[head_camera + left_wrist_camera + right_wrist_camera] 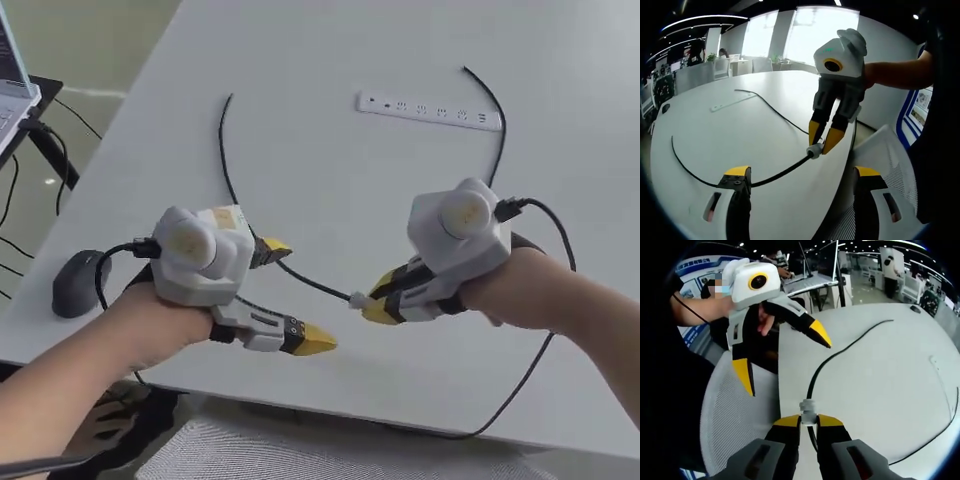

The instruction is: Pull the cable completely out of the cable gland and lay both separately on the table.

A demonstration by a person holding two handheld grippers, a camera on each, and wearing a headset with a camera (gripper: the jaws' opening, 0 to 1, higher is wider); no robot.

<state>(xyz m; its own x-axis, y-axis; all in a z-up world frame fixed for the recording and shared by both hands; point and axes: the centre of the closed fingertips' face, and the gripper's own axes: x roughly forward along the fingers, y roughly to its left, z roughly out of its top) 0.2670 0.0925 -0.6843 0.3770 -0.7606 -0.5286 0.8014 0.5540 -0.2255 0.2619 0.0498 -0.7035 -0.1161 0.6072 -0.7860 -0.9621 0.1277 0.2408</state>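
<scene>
**Gland clamped at right, cable running past the open left jaws**

Our right gripper [809, 421] is clenched on the white cable gland [808, 410], at the bottom centre of its own view; the black cable [837, 354] leaves the gland straight ahead of those jaws and climbs toward the upper right across the white table [890, 390]; in the head view the same line slants from frame centre to the upper left, passing just beside the upper tip of our left gripper [295, 295], whose jaws stand spread wide, gripping nothing; we judge the left the nearer to close on the cable and draw along its length, away from the gland.
</scene>
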